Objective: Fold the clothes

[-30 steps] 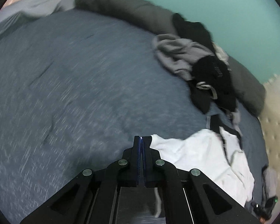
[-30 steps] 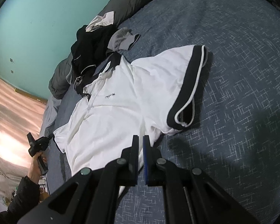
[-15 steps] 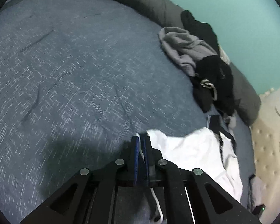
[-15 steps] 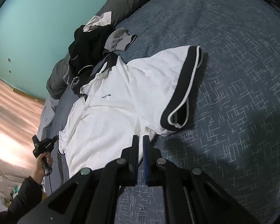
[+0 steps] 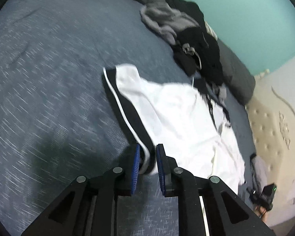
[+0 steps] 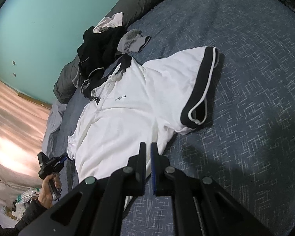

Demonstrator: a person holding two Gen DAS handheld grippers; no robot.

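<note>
The left gripper (image 5: 147, 157) pitches down over the woven blue-grey bedspread (image 5: 49, 98). Its jaws have just been opening to a narrow gap, with the black, white-piped sleeve cuff (image 5: 125, 106) of the white polo shirt (image 5: 182, 118) loose between the ribbed blue pads (image 5: 135, 167). The shirt lies flat toward 2 o'clock. The right gripper (image 6: 147, 147) also tilts down, jaws closed to a slit at the shirt's (image 6: 127, 118) edge; no pinched cloth is discernible.

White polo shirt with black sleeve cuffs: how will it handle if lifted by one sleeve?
Likely floppy: white polo shirt lies wrinkled, moulded to the blue bedspread. Probably light, thin fabric. Black cuff looks thicker, may hold shape better.
</note>
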